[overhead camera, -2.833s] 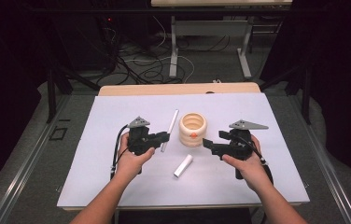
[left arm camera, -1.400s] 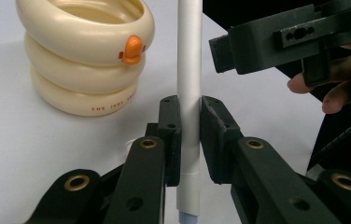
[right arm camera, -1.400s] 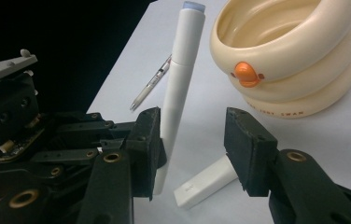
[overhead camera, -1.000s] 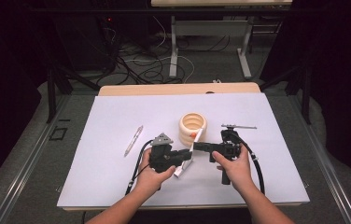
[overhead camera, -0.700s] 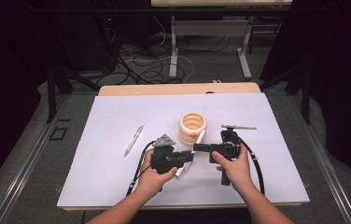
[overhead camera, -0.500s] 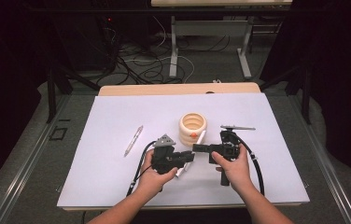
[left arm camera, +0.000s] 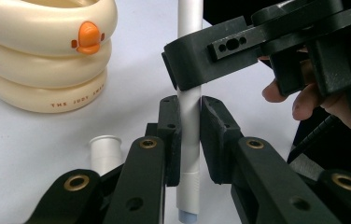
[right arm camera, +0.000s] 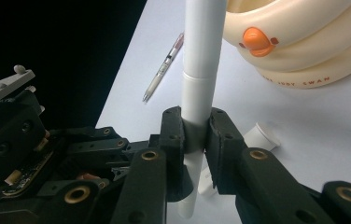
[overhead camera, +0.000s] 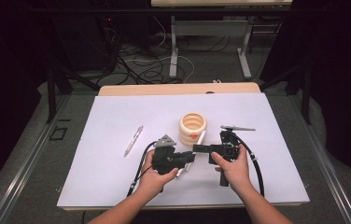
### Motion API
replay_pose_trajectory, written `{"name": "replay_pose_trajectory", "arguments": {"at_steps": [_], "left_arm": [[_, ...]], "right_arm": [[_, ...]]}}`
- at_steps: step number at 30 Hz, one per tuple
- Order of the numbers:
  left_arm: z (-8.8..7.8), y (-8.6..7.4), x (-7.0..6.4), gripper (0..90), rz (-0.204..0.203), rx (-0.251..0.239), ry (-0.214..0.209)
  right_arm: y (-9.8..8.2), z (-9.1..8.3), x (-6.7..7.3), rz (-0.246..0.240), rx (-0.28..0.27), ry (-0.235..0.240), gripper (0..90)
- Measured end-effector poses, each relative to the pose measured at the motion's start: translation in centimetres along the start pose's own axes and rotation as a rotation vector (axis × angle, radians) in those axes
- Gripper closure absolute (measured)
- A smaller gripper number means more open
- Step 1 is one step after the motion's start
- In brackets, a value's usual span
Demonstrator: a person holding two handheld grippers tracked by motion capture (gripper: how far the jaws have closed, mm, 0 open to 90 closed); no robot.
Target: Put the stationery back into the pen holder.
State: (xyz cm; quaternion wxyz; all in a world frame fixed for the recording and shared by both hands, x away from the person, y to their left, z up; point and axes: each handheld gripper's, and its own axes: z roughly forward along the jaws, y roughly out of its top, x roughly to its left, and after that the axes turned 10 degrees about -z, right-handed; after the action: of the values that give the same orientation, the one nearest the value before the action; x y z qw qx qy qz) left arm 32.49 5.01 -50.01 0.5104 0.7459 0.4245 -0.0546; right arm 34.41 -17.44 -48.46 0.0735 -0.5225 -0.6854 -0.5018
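While both my grippers clamp the slim white plastic marker (left arm camera: 188,126) above the white table mat (overhead camera: 117,116), the cream ringed duck-face holder (overhead camera: 193,129) sits just behind. Right gripper view adds a silver pen (right arm camera: 163,67); left gripper view, the loose white cap (left arm camera: 104,151).

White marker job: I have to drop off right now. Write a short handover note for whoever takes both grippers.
Left gripper: shut on the white plastic marker, near its bluish tip end.
Right gripper: shut on the same marker, further up the barrel.
Small white cap: off, lying on the white table sheet beside the cream stacked-ring holder.
Clear slim pen: apart, to the left.
Done: marker uncapped and gripped by both.
Left: probably recapping it or placing it in the holder; release one gripper first.
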Motion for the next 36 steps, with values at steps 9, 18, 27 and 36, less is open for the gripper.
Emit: {"name": "replay_pose_trajectory", "arguments": {"at_steps": [9,18,27,36], "left_arm": [[-0.1,0.1,0.1,78.5,0.002,0.004,-0.002],[-0.4,0.3,0.3,73.7,-0.014,-0.012,0.003],[-0.7,0.4,0.7,69.9,-0.013,-0.013,0.016],[-0.9,0.7,1.5,63.6,-0.032,-0.023,0.058]], "right_arm": [[0.0,0.0,0.0,0.004,-0.014,0.002,78.1],[0.1,-0.3,-0.5,0.003,-0.014,-0.002,78.1],[0.3,-0.7,-0.9,0.006,-0.029,-0.026,78.1],[0.4,-0.9,-1.2,0.003,-0.033,-0.040,78.1]]}}
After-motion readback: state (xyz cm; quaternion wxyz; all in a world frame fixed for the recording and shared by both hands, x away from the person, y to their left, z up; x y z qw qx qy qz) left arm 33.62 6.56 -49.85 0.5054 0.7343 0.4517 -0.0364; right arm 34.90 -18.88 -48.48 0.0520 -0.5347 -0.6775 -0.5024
